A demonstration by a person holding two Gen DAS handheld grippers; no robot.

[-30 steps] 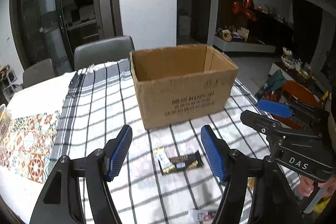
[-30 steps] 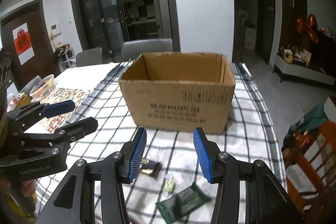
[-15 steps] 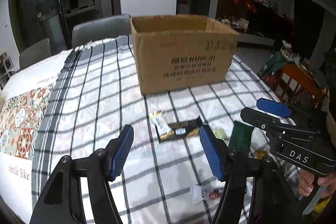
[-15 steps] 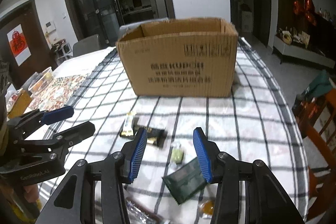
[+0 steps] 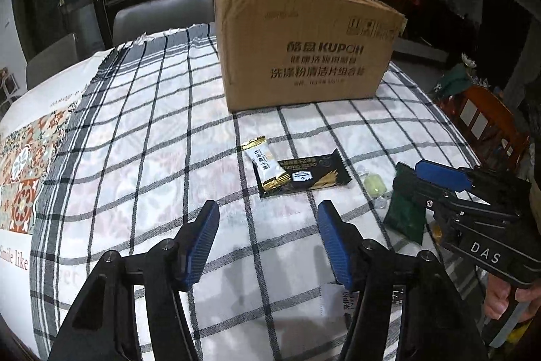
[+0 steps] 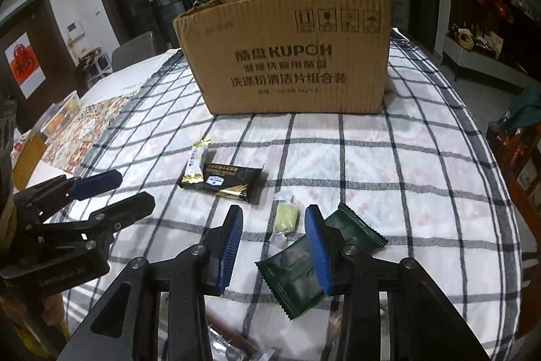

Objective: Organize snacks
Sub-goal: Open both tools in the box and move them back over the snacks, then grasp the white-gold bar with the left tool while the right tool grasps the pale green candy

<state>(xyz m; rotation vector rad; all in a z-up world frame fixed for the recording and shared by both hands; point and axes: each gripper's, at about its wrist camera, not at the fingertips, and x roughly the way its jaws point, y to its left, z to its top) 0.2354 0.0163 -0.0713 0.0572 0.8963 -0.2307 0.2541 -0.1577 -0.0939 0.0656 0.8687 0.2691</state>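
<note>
Over the checked cloth (image 5: pixel 142 137), both tongs lower than before, left tongs (image 5: pixel 267 246) and right tongs (image 6: pixel 274 242) wide, empty.

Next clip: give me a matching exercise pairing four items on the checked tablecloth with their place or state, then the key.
Things:
1. cardboard box
2. white and gold snack bar
3. pale green candy
4. dark green packet

Places or states:
A. partly hidden behind a blue pad of the right gripper
B. lies overlapping the black snack packet
C. upright at the far end, top open
D. small, in clear wrap, between the black and dark green packets

Pairs: 1-C, 2-B, 3-D, 4-A
</note>
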